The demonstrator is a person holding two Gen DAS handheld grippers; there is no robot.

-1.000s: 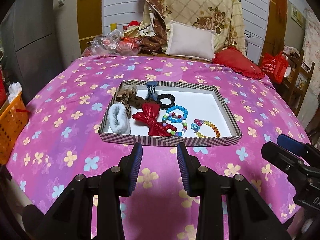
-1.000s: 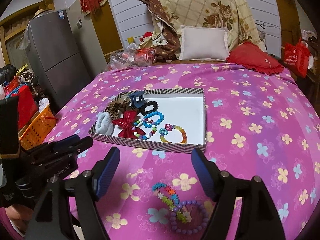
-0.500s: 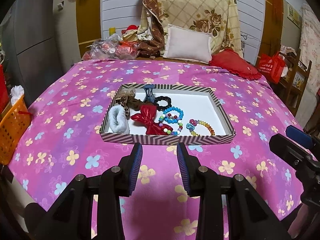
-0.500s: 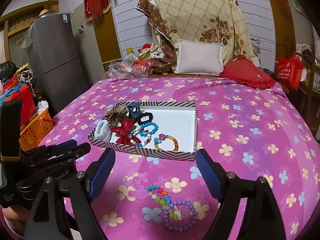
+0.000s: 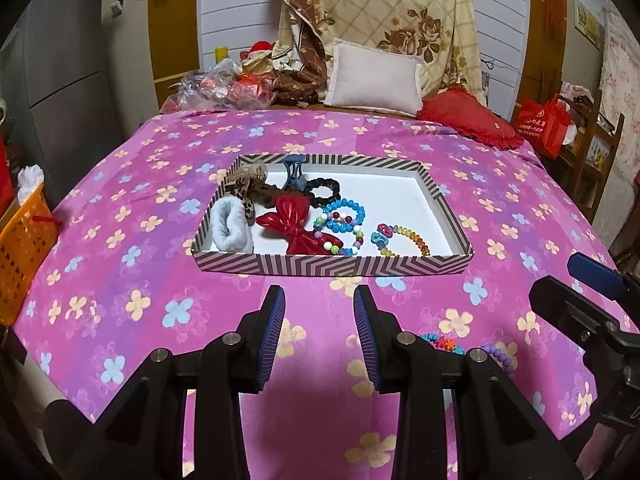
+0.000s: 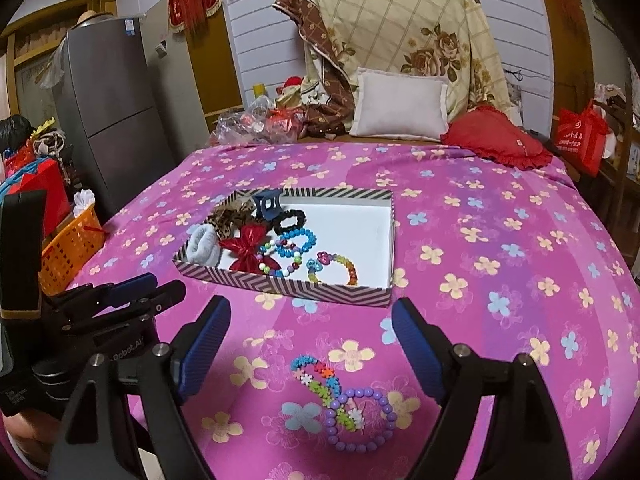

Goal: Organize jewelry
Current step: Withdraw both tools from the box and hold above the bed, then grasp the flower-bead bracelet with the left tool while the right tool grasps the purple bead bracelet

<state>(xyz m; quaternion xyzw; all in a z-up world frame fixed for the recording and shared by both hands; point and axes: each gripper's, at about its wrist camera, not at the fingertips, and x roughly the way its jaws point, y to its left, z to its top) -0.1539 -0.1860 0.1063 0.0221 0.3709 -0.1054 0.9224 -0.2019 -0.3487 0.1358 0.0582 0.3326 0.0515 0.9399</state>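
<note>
A striped box (image 5: 332, 266) (image 6: 280, 285) sits on the pink flowered bedspread and holds a red bow (image 5: 298, 226), a blue bead bracelet (image 5: 346, 216), a multicolour bracelet (image 5: 402, 240), a white scrunchie (image 5: 230, 226), a blue claw clip and dark scrunchies. On the cloth in front of the box lie a purple bead bracelet (image 6: 360, 420) and a multicolour flower bracelet (image 6: 320, 380), overlapping. My right gripper (image 6: 312, 356) is open, wide, just above these two. My left gripper (image 5: 318, 334) is open and empty, short of the box's front wall.
An orange basket (image 5: 22, 256) stands off the bed's left edge. A white pillow (image 5: 374, 78), a red cushion (image 5: 470, 122) and plastic bags (image 5: 224, 88) lie at the far end. A grey fridge (image 6: 108, 112) stands left. A red bag (image 6: 580, 138) sits right.
Both grippers have pulled back and up from the box, so it looks smaller and farther. The two loose bracelets now show between the right gripper's fingers. Jaw openings are unchanged.
</note>
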